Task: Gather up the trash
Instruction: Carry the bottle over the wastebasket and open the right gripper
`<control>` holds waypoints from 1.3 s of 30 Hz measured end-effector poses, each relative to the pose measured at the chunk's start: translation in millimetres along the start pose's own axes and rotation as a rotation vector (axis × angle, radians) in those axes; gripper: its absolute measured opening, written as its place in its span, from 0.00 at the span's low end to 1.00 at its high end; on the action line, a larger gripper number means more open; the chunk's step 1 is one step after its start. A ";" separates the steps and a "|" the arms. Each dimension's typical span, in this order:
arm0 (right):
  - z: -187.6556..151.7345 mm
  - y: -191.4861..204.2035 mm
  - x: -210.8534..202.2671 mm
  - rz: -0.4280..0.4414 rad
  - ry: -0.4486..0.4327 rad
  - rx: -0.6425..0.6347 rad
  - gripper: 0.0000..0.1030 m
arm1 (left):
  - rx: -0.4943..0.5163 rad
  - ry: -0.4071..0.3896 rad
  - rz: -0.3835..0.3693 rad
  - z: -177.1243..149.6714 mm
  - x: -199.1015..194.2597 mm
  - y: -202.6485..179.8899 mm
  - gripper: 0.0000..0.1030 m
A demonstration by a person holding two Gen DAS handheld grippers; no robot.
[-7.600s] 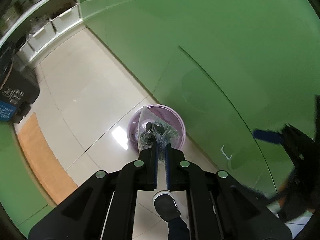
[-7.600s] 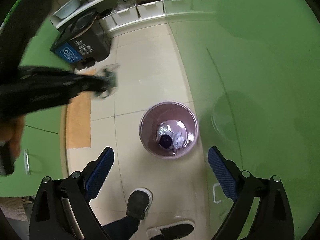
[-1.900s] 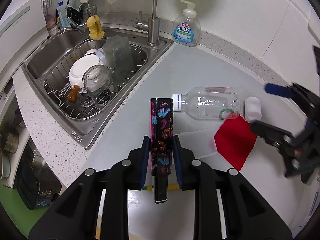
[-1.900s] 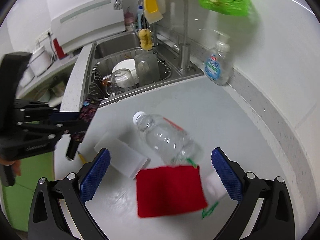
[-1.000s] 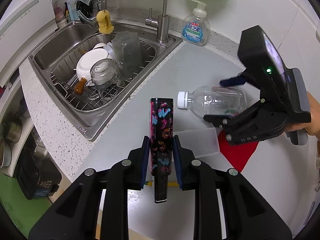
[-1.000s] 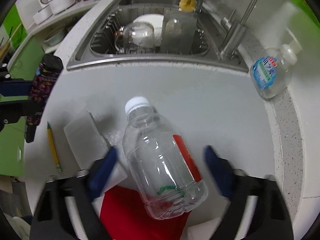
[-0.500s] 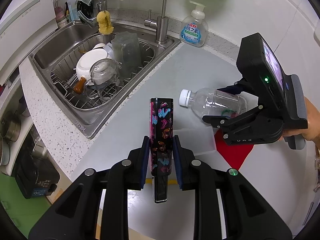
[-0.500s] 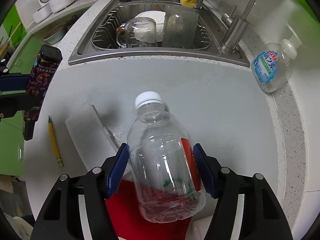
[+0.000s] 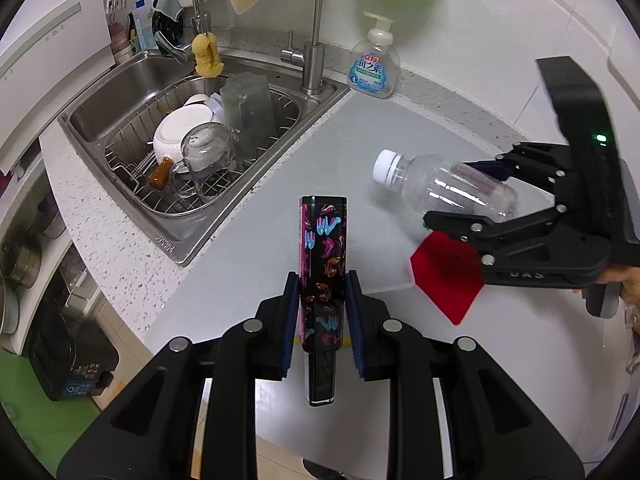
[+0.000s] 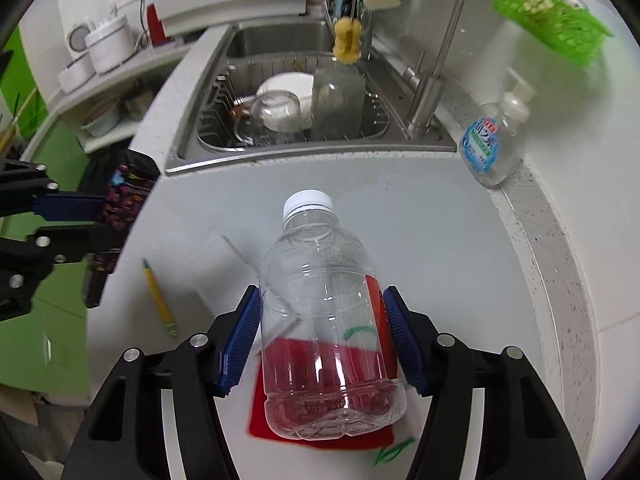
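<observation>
My left gripper [image 9: 322, 312] is shut on a tall black box with pink and blue patterns [image 9: 323, 264], held above the counter edge; it also shows in the right wrist view [image 10: 120, 200]. My right gripper [image 10: 324, 332] is shut on a clear plastic bottle with a white cap [image 10: 324, 300], lifted off the grey counter; the bottle also shows in the left wrist view [image 9: 440, 188]. A red cloth [image 9: 448, 276] lies on the counter under the bottle. A yellow pencil [image 10: 158, 296] and a translucent white sheet [image 10: 216, 264] lie on the counter to the left.
A steel sink [image 9: 120, 104] with a dish rack, plate and glasses lies at the back left. A soap bottle [image 9: 374, 68] stands by the tap [image 9: 312, 60]. A green basket [image 10: 548, 12] hangs on the wall. Green scraps [image 10: 392, 452] lie by the cloth.
My right gripper closed on the bottle and lifted it off the counter, pulling back and up. My left gripper keeps its hold on the patterned box and has barely moved.
</observation>
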State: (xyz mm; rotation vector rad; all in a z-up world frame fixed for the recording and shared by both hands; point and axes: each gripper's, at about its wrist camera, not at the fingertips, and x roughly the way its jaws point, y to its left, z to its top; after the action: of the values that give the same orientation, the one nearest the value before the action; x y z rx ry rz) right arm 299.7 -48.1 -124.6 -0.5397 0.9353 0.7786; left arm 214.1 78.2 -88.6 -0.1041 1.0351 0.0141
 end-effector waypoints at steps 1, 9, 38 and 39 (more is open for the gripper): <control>-4.8 3.3 -7.8 0.000 -0.012 0.008 0.59 | 0.001 -0.004 -0.001 -3.1 -4.6 -0.2 0.22; -28.9 52.8 -51.3 0.013 -0.095 0.052 0.58 | 0.002 -0.022 0.000 -40.3 -40.0 10.6 0.22; -101.8 317.3 37.1 0.185 0.016 0.014 0.57 | -0.190 0.145 0.034 -277.6 -6.8 169.2 0.22; -103.7 322.0 46.3 0.189 0.025 0.010 0.57 | -0.197 0.151 0.037 -284.8 0.3 175.9 0.22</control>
State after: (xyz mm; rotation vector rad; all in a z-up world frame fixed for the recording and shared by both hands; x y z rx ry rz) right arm 11.6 92.4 -242.1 -0.4576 1.0229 0.9387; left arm -40.7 226.7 -246.9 -0.2682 1.1848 0.1438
